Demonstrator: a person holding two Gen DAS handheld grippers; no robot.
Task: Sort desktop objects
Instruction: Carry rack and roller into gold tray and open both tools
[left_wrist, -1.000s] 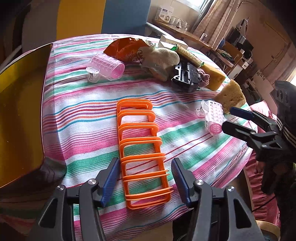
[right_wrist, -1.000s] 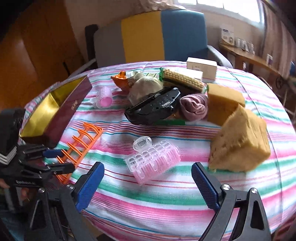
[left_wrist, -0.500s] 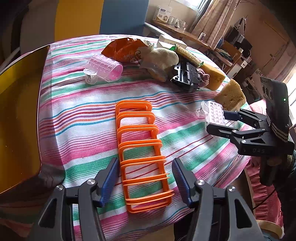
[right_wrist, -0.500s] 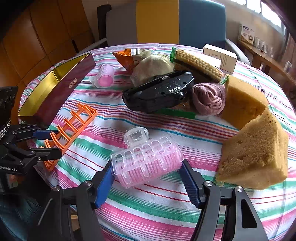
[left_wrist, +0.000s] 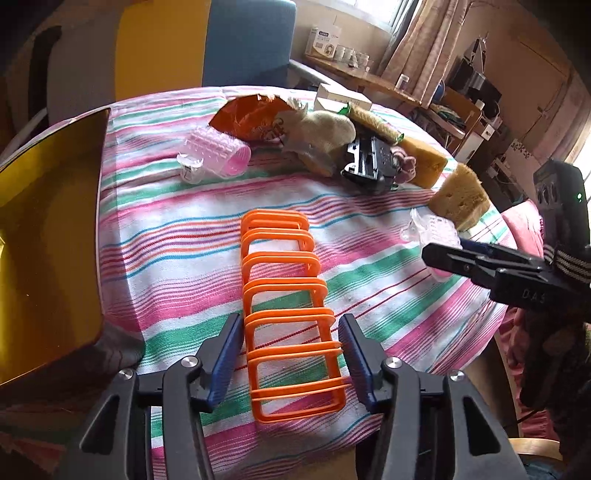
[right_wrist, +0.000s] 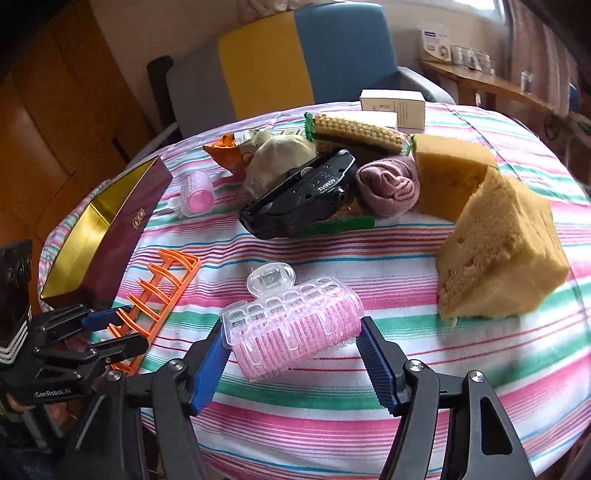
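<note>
An orange wire rack (left_wrist: 282, 280) lies lengthwise on the striped tablecloth (left_wrist: 177, 258). My left gripper (left_wrist: 290, 321) straddles the rack's near end; its jaws are closing and both blue pads touch the rack's sides. A pink hair roller (right_wrist: 291, 325) with a clear clip lies near the table's front edge. My right gripper (right_wrist: 291, 328) is shut on the roller, one pad against each end. A second pink roller (left_wrist: 214, 155) rests farther back. The right wrist view shows the left gripper (right_wrist: 110, 325) on the rack (right_wrist: 162, 284).
A gold-lined maroon box (right_wrist: 110, 221) stands open at the table's left edge. At the back lies a pile: snack bag (left_wrist: 251, 118), beige cloth (right_wrist: 277, 155), black device (right_wrist: 306, 195), pink cloth (right_wrist: 391, 184), two yellow sponges (right_wrist: 498, 258), white boxes (right_wrist: 391, 101). A chair (right_wrist: 288, 55) stands behind.
The right gripper came forward over the near pink roller and its jaws narrowed onto the roller's ends. The left jaws narrowed onto the rack's sides.
</note>
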